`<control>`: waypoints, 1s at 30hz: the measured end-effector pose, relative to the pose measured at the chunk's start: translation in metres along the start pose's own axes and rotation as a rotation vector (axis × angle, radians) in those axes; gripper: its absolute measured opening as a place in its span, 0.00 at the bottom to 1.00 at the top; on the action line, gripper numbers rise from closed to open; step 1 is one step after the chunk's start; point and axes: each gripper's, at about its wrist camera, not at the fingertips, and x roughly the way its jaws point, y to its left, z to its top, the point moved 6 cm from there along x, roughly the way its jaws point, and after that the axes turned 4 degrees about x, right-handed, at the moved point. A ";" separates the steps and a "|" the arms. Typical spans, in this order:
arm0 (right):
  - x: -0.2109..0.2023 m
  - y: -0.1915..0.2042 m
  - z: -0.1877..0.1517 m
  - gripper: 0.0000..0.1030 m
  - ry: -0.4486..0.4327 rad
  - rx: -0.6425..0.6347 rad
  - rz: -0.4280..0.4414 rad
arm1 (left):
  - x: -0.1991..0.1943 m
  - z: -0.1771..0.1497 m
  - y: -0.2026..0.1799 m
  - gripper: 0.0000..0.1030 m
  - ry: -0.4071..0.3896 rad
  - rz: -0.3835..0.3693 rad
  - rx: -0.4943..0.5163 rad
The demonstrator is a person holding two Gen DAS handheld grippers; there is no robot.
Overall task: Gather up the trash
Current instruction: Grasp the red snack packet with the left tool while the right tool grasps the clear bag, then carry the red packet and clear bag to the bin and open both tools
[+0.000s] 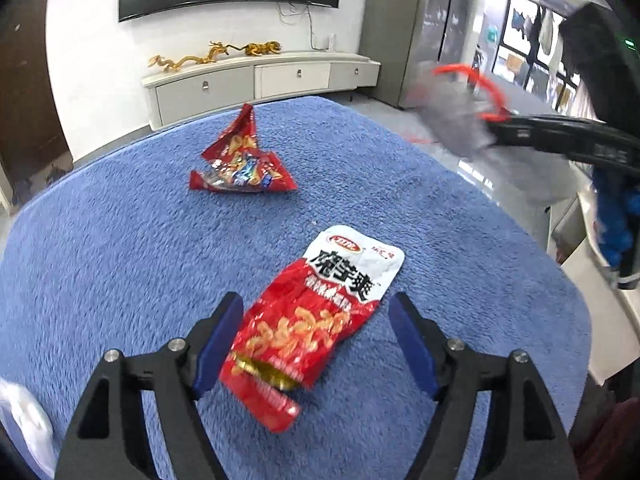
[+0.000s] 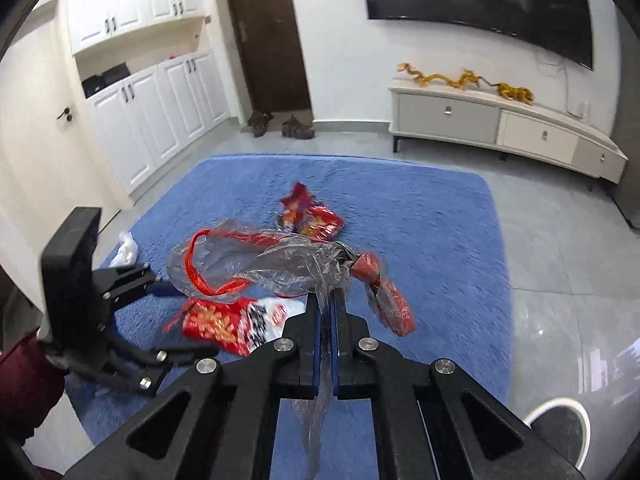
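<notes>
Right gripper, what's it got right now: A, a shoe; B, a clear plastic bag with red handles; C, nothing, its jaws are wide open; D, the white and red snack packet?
B: the right gripper is shut on the clear plastic bag, whose film runs between its closed jaws, while the snack packet lies on the blue rug.

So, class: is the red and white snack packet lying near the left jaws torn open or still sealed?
Torn open. The snack packet lies flat on the blue rug, and its near end gapes, showing the gold lining inside.
</notes>
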 end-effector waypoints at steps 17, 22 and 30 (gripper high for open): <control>-0.076 -0.069 -0.055 0.03 -0.071 0.163 -0.088 | 0.021 -0.003 -0.040 0.13 0.090 0.105 0.118; -0.081 -0.081 -0.065 0.03 -0.086 0.193 -0.076 | 0.000 -0.001 -0.032 0.10 0.047 0.126 0.021; -0.090 -0.104 -0.080 0.03 -0.123 0.259 -0.052 | -0.016 0.015 -0.037 0.09 0.004 0.069 -0.086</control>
